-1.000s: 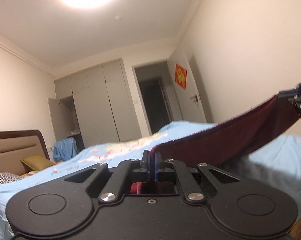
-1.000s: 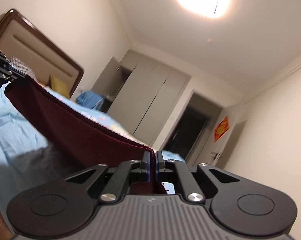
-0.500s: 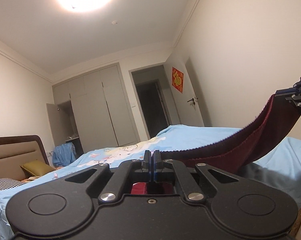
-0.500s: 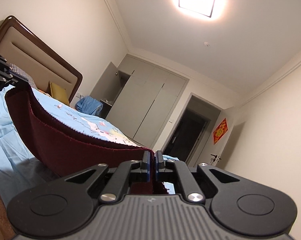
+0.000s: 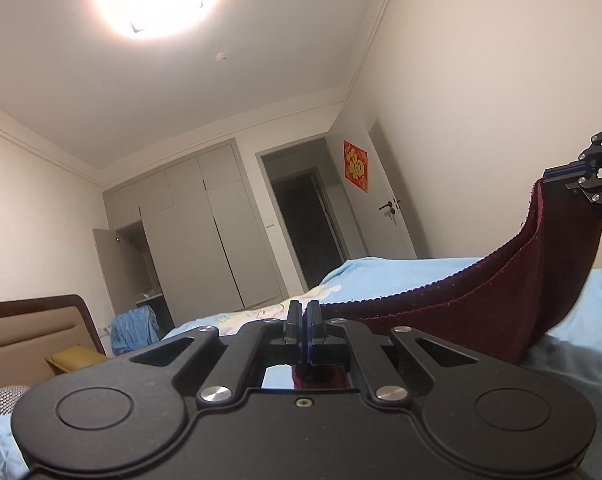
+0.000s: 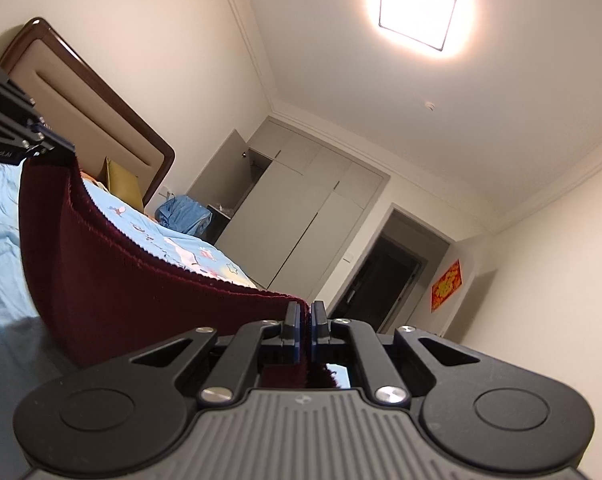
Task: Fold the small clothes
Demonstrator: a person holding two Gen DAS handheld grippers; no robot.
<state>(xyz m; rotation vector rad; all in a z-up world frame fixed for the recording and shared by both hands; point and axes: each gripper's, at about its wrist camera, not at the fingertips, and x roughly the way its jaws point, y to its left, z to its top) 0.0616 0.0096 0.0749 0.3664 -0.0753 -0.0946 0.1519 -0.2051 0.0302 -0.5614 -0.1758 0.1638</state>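
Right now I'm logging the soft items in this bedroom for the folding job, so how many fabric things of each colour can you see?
Dark red: 1, the dark red cloth
Light blue: 2, the bedsheet and the blue garment
Yellow: 1, the yellow pillow
Total: 4

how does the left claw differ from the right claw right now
The left claw has a smooth black body; the right claw has a ribbed grey one. The maroon cloth runs rightward from the left claw, leftward from the right claw. Both are shut on an end of it, the cloth sagging between them above the light blue bedsheet.
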